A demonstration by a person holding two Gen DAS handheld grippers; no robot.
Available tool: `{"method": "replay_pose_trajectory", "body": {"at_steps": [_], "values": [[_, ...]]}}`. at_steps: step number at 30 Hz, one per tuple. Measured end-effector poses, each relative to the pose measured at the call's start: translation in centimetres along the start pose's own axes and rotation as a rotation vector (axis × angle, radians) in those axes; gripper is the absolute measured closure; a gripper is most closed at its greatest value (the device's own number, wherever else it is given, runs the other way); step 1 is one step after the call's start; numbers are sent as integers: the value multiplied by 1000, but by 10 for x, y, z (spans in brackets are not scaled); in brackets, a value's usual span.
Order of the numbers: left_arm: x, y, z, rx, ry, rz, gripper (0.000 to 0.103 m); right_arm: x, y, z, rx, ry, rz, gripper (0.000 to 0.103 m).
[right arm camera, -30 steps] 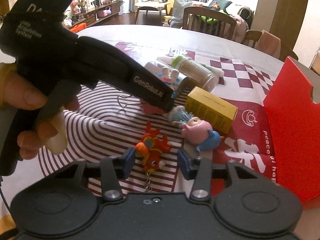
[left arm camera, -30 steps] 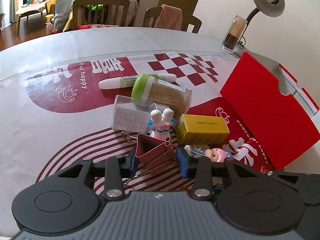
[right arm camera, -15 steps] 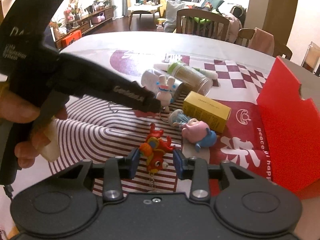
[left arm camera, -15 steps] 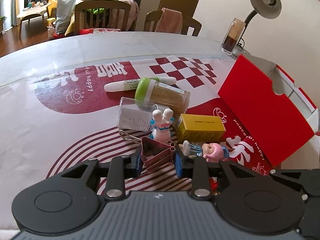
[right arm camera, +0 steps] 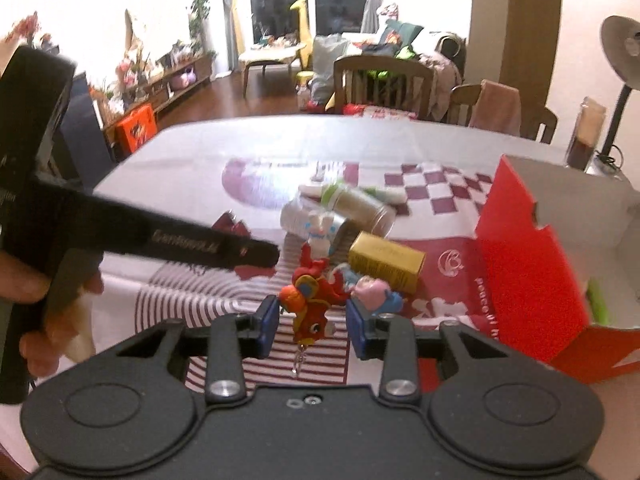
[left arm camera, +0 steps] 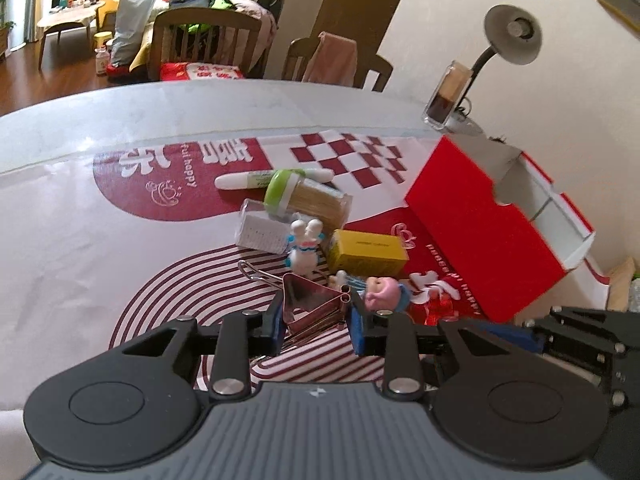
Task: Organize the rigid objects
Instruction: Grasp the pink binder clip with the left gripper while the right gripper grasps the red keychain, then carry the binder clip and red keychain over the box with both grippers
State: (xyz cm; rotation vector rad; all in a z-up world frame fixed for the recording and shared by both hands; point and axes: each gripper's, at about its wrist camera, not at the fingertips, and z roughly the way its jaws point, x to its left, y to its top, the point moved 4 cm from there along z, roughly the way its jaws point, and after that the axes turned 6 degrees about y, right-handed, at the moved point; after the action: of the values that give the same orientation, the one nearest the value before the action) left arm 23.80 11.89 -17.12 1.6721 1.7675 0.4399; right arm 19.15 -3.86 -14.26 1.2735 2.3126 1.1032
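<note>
My left gripper [left arm camera: 316, 322] is shut on a rose-gold binder clip [left arm camera: 310, 304] and holds it above the striped tablecloth [left arm camera: 168, 296]; its wire handle pokes out to the left. My right gripper [right arm camera: 312, 326] is shut on a red-and-orange toy keychain [right arm camera: 310, 306], whose ring dangles below. On the cloth beyond lie a yellow box [left arm camera: 366, 256], a white bunny figure [left arm camera: 304, 244], a pink pig figure [left arm camera: 384, 294], a green-lidded toothpick jar [left arm camera: 308, 202], a clear box [left arm camera: 260, 232] and a white pen [left arm camera: 248, 180].
An open red box [left arm camera: 476, 232] with white compartments [left arm camera: 556, 216] stands at the right, and its red wall [right arm camera: 528, 280] rises close to my right gripper. A lamp [left arm camera: 512, 36] and a glass jar [left arm camera: 446, 98] stand behind. A hand [right arm camera: 52, 320] grips the left tool's black body [right arm camera: 180, 240].
Both grippers closed on their objects and rose. The binder clip and the toy keychain left the cloth, and the table items now sit lower and farther away.
</note>
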Motion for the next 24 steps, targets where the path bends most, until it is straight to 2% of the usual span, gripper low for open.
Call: {"method": "replay_pose_trajectory", "body": {"at_steps": [11,17,24], "values": [[-21,14,-44,-34,-45,28,73,-9,35,-52,-110,-56,54,68],[-32,29,-60,-25,-73,20,73,-27,54,-70,-125,-95,76,68],[-53,46,-68,-48,-59,64,73,-61,61,-85,-118,-111,87,68]]}}
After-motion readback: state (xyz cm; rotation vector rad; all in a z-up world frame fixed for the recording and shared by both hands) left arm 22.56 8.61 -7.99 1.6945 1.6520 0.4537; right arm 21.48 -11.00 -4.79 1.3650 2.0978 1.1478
